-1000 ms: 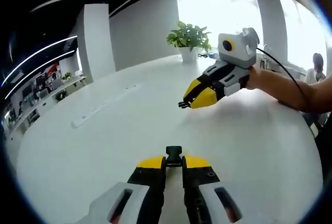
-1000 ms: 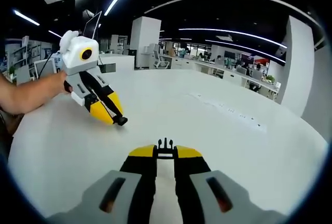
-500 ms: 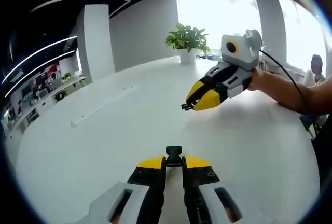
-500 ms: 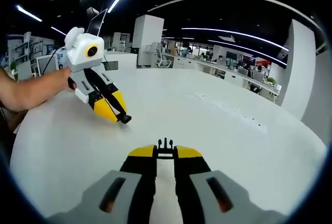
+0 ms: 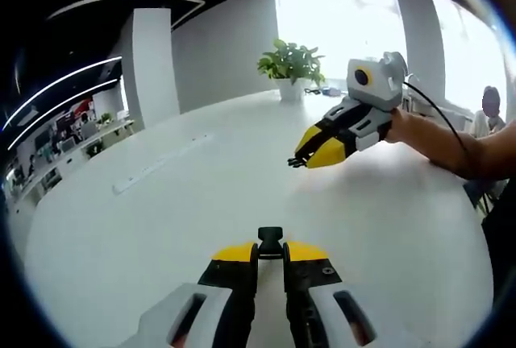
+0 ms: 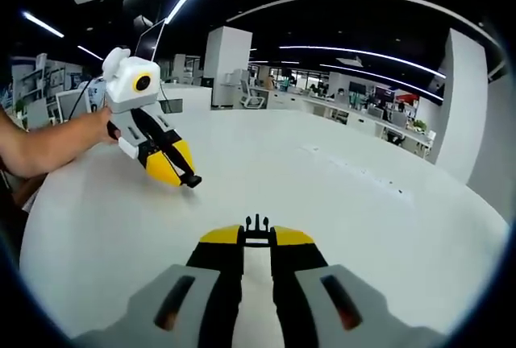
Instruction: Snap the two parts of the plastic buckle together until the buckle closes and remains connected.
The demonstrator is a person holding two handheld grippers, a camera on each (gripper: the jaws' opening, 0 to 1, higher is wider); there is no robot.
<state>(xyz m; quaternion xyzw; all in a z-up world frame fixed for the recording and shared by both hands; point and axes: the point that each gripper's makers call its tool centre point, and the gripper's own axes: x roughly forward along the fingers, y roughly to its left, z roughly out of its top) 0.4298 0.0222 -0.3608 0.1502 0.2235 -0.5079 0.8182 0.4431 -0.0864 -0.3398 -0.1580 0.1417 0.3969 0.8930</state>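
1. In the left gripper view, the left gripper [image 5: 270, 253] rises from the bottom edge, its jaws drawn close together on a small black socket half [image 5: 270, 238] of the buckle, which juts out past the yellow tips.
2. In the right gripper view, the right gripper [image 6: 256, 235] likewise has its jaws narrowed on the pronged half [image 6: 256, 224], whose thin black prongs stick out beyond the tips.
3. Both grippers are held above a white table [image 5: 161, 219], well apart, so the two buckle halves are not joined.
4. In the left gripper view, the right gripper [image 5: 298, 160] shows at upper right, gripped by a hand [image 5: 407, 126], tips pointing left and down.
5. In the right gripper view, the left gripper [image 6: 190, 179] shows at upper left, held by a hand [image 6: 93, 126], tips angled toward the table.
6. A potted plant [image 5: 292, 62] stands at the table's far edge, and a power strip [image 5: 157, 167] lies on the table to the left.
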